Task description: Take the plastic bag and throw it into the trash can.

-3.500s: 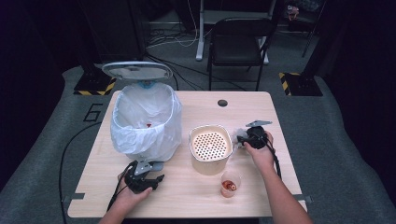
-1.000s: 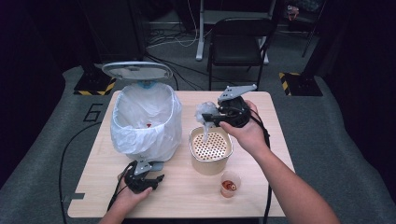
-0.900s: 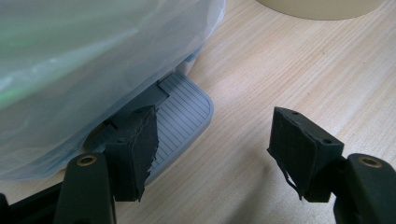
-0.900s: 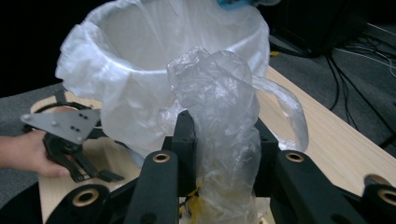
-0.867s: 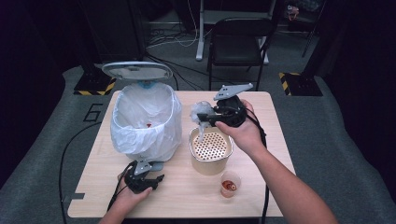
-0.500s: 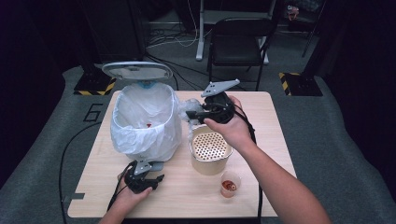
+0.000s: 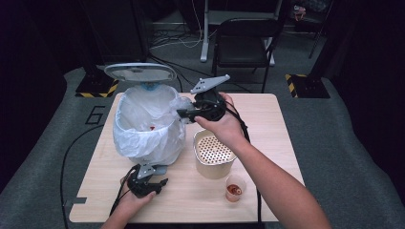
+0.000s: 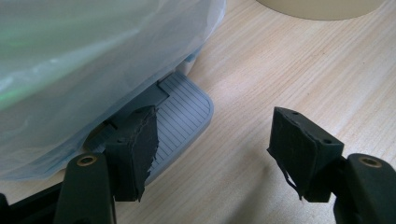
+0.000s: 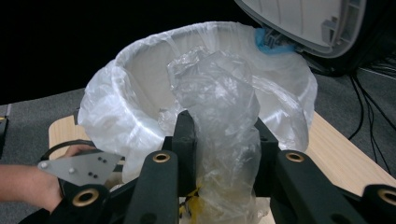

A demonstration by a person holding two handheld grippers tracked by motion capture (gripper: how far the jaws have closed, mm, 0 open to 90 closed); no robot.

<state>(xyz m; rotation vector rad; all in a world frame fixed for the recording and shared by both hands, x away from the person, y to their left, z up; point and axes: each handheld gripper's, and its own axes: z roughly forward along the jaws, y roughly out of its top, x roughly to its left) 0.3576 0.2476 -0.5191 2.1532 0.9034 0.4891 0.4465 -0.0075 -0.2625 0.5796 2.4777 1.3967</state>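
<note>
1. Plastic bag (image 9: 219,130), crumpled and clear, sits pinched between the right gripper (image 7: 188,113)'s jaws, held at the bin (image 7: 149,119)'s rim, over the desk (image 7: 267,114)'s far left part.
2. The right gripper view shows yellow scraps inside the bag's lower part.
3. The left gripper (image 8: 215,154), jaws half apart and empty, rests by the bin's pedal (image 8: 180,116) near the desk's near edge.

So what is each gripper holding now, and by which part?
The right gripper is shut on a crumpled clear plastic bag, clamped around its lower middle. The left gripper holds nothing; one of its fingers rests on the bin's pedal.
</note>
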